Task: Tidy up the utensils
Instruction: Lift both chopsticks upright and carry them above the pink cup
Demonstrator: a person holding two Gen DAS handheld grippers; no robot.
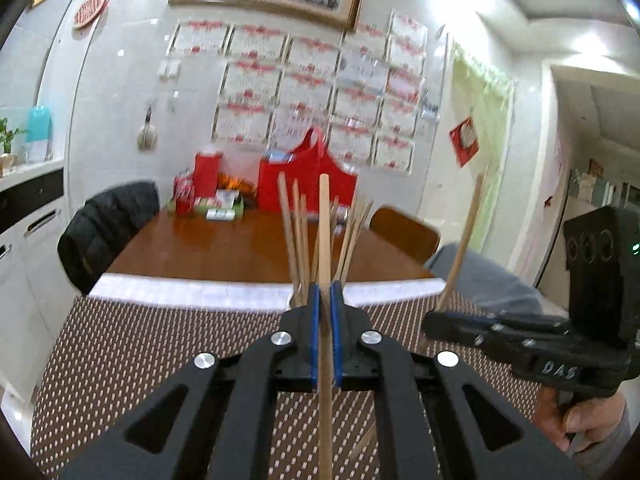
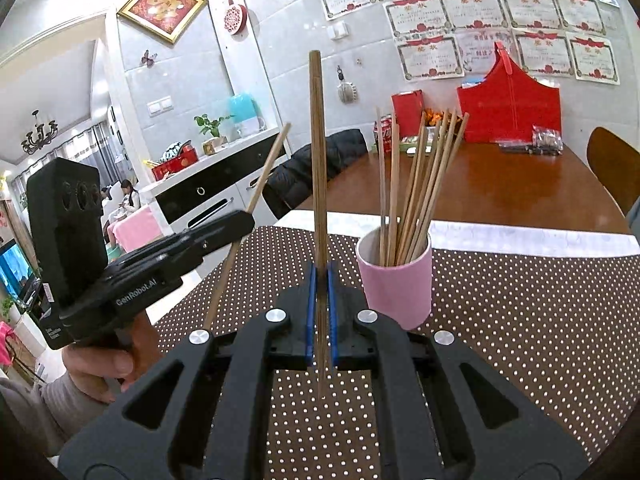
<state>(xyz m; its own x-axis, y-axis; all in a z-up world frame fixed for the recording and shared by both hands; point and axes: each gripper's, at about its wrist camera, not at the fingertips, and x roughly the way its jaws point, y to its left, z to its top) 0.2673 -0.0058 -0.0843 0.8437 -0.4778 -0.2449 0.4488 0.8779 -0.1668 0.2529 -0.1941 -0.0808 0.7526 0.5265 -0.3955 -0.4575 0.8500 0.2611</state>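
Your left hand-held gripper [image 1: 325, 300] is pinching a pale wooden chopstick [image 1: 325, 240] between its blue pads; the stick stands near upright, running down through the jaws and past the bottom of the left wrist view. From the right wrist view the same left hand-held gripper shows at the left, with its stick tilted, top leaning right.

Your right hand-held gripper [image 2: 320, 280] is pressed together on a darker brown wooden chopstick [image 2: 318, 160], upright, pointed tip hanging just below the pads, clear of the cloth. In the left wrist view it sits at the right with its stick leaning slightly.

Your hands [image 2: 108, 364] grip the black handles; grey sleeves visible.

Just right of the right hand-held gripper: a pink cylindrical cup [image 2: 398, 280] with a white inside, standing upright on the brown white-dotted tablecloth [image 2: 540, 320]. It holds a bundle of light wooden chopsticks [image 2: 420, 184], fanned out, tips down. In the left wrist view the cup is mostly hidden behind the jaws; only the sticks show above.

The cloth covers the near part of the surface. Beyond it: white strip, then bare reddish-brown wooden surface [image 2: 500, 184], with a red paper gift bag [image 2: 508, 112] at the far wall.
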